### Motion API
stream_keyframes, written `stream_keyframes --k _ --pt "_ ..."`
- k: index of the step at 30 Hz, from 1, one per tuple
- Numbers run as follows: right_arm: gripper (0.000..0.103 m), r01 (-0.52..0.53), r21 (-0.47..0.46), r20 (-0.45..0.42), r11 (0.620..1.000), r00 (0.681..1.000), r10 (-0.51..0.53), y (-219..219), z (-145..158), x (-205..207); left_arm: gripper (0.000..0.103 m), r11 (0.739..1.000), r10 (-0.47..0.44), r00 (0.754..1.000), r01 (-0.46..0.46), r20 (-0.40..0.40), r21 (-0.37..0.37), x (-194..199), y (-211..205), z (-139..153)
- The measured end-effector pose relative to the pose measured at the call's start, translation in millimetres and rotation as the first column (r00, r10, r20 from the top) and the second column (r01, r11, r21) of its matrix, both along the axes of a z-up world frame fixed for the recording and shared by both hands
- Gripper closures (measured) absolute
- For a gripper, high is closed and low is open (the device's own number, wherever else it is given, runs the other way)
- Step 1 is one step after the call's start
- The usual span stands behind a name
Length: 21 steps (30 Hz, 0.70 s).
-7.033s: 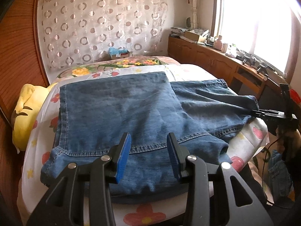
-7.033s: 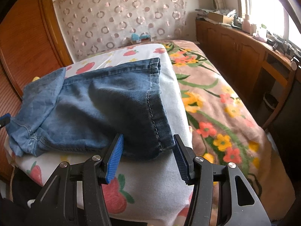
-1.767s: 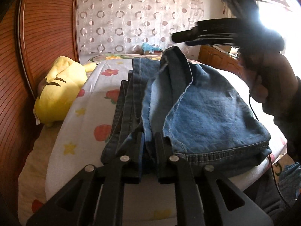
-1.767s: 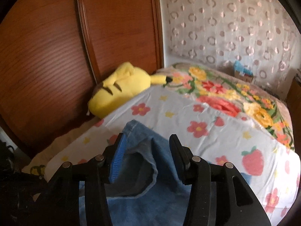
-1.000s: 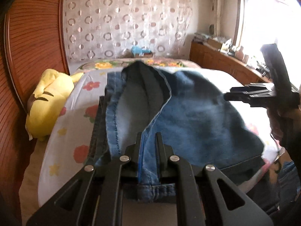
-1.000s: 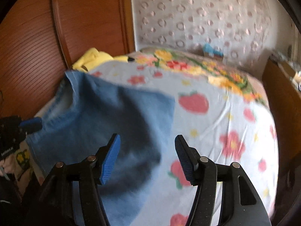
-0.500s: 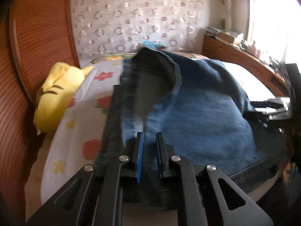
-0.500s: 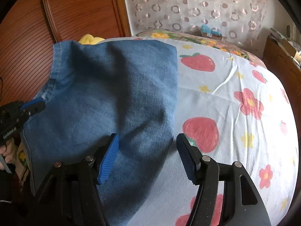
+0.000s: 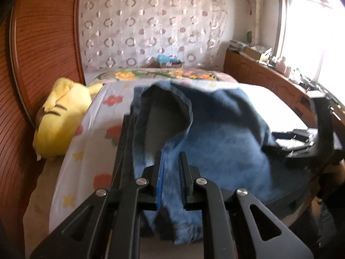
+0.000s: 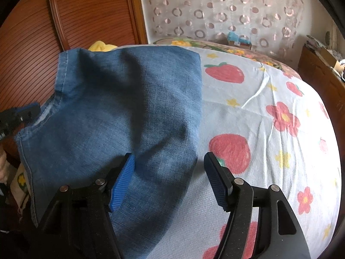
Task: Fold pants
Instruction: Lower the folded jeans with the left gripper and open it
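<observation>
Left wrist view, nearest first: left gripper (image 9: 171, 172), jaws drawn nearly together, a denim edge of the pants (image 9: 215, 133) running between them. Judged clamped on that edge; frame is blurred, so contact on both pads is likely, not certain. From the grip the cloth rises and arches away, a raised flap with the paler inside showing to the left of the blue top layer.

Right wrist view: right gripper (image 10: 168, 178), jaws wide apart, holding nothing. It hangs low over the pants' near right portion; the left jaw sits over denim, the right jaw over the bare bed (image 10: 269, 112) sheet. Touching or just above, cannot tell.

Pants lie folded on the bed's near left part. Long axis runs away from both grippers toward the headboard end; right folded edge is straight, running near to far between the right gripper's jaws.

Key relation: loose, lifted cloth lies on the left side, directly ahead of the left gripper. Right gripper sits just beside it on the flat part, seen at the right edge of the left wrist view. Left hand is the nearer one for laying the flap down; right looks placed to press or smooth.

Further off: yellow plush toy (image 9: 62, 116) at the bed's left edge, apart from the pants. Farthest, a patterned curtain (image 9: 151, 26).
</observation>
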State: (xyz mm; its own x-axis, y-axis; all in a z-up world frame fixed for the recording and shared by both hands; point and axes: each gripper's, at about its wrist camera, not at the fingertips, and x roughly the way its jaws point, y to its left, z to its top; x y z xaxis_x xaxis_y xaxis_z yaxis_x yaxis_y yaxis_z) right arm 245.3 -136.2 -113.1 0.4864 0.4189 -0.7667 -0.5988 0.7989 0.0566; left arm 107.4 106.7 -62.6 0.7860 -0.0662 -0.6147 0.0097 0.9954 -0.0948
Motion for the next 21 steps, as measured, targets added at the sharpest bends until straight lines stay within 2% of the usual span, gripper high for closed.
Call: stream_keyframes --k 6,11,18,21 --pt "0.034 0.004 -0.004 0.004 1.0 1.0 -0.004 2.7 1.0 -3.8 0.091 0.999 -0.049 0.998 0.05 0.025 -0.015 26.0 -12.8 22.1" --pt "0.034 0.005 -0.004 0.005 1.0 1.0 -0.005 2.3 1.3 -3.7 0.09 0.998 -0.064 0.998 0.064 -0.007 0.011 47.8 -27.0 19.6" --pt "0.034 0.008 -0.001 0.007 1.0 1.0 -0.008 3.8 1.2 -4.5 0.09 0.985 0.061 0.996 -0.049 -0.07 0.163 69.0 -15.8 -2.9" --pt "0.034 0.008 -0.002 0.007 1.0 1.0 -0.008 3.4 1.2 -4.1 0.09 0.981 0.111 0.99 -0.096 -0.084 0.167 70.3 -0.4 -10.5"
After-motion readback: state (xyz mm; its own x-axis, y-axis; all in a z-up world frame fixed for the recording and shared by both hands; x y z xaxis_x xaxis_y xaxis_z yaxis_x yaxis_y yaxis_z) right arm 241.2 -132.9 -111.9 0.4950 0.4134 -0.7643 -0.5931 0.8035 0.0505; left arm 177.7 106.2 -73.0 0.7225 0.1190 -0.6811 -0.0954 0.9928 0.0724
